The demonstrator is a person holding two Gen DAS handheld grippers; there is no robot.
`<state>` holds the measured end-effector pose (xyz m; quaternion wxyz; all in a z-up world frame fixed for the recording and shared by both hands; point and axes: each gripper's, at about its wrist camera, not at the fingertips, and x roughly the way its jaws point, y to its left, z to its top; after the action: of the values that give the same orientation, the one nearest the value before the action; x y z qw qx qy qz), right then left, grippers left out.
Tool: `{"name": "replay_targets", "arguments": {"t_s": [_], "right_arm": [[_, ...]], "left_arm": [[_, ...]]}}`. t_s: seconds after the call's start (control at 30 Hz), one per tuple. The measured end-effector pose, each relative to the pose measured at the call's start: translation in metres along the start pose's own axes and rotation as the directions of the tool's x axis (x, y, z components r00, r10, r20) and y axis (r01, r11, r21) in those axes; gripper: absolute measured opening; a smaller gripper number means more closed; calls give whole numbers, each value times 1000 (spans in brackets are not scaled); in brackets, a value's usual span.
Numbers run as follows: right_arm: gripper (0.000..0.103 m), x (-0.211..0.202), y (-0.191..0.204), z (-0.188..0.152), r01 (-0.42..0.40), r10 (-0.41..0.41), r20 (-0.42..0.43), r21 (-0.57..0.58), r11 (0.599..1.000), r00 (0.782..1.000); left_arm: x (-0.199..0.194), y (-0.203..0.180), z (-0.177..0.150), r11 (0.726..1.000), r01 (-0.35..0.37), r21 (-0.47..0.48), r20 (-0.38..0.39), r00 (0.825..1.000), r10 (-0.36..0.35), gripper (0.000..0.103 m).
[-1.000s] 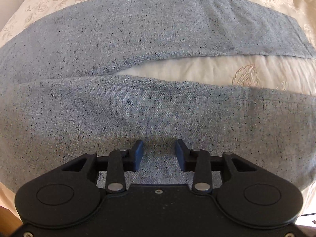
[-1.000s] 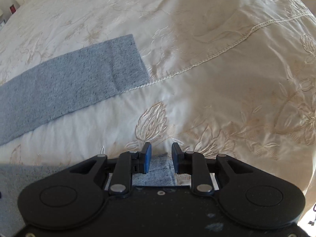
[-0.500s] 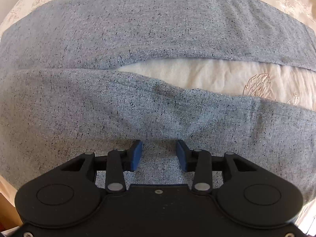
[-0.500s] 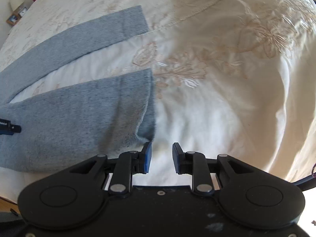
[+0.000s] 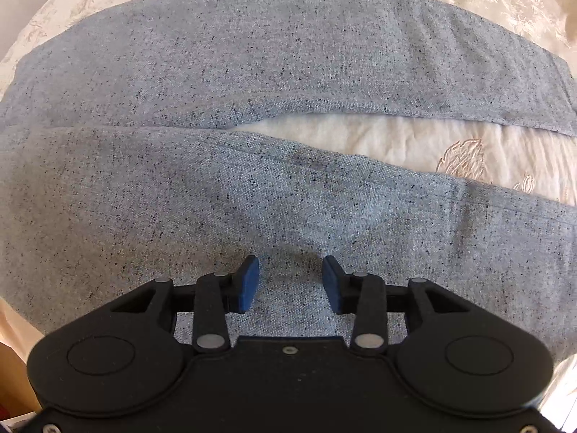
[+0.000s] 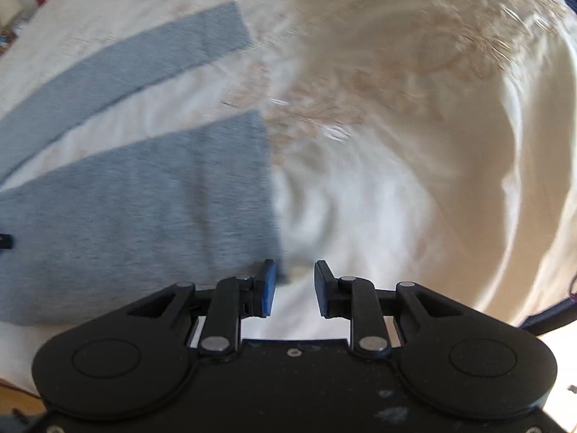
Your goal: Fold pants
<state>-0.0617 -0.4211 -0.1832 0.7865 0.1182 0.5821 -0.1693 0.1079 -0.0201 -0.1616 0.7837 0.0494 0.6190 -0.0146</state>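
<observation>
Grey speckled pants [image 5: 252, 195] lie flat on a cream bedspread, the two legs spread in a V. In the left wrist view the far leg [image 5: 274, 54] and the near leg fill the frame. My left gripper [image 5: 290, 278] is open over the near leg's lower edge, with cloth showing between the jaws. In the right wrist view, which is blurred, the near leg [image 6: 144, 209] ends at its cuff just left of my right gripper [image 6: 295, 287], which is open and empty over bare bedspread. The far leg [image 6: 126, 72] lies beyond.
The embroidered cream bedspread [image 6: 396, 126] stretches to the right and beyond the pants. A strip of it [image 5: 414, 140] shows between the two legs. A small part of my left gripper [image 6: 5, 241] shows at the left edge of the right wrist view.
My right gripper has drawn back and to the right of the near leg's cuff, and its view is now blurred by motion. My left gripper has pulled back slightly over the near leg.
</observation>
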Motion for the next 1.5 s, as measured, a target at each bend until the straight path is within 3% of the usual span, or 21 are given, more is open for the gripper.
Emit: {"name": "replay_targets", "arguments": {"t_s": [0.1, 0.3, 0.47, 0.6, 0.77, 0.97, 1.3, 1.5], "right_arm": [[26, -20, -14, 1, -42, 39, 61, 53, 998, 997], [26, -56, 4, 9, -103, 104, 202, -18, 995, 974], [27, -60, 29, 10, -174, 178, 217, -39, 984, 960], [27, -59, 50, -1, -243, 258, 242, -90, 966, 935], [27, -55, 76, -10, -337, 349, 165, -101, 936, 922], [28, -59, 117, -21, -320, 326, 105, -68, 945, 940], [28, -85, 200, -50, -270, 271, 71, -32, 962, 960], [28, -98, 238, -67, -237, 236, 72, 16, 971, 969]], "left_arm": [[-20, 6, -6, 1000, 16, -17, 48, 999, -15, 48], [-54, 25, -28, 996, 29, -81, 128, 992, -18, 48], [-66, 46, -47, 991, -37, -130, 154, 986, 57, 48], [-64, 71, -60, 983, -66, -169, 136, 987, 89, 48], [-59, 112, -72, 974, -92, -207, 138, 983, 123, 48], [-59, 169, -77, 973, -83, -217, 146, 982, 117, 49], [-41, 274, -70, 960, -86, -268, 142, 982, 128, 49], [-16, 319, -55, 958, -119, -260, 119, 981, 154, 49]]}}
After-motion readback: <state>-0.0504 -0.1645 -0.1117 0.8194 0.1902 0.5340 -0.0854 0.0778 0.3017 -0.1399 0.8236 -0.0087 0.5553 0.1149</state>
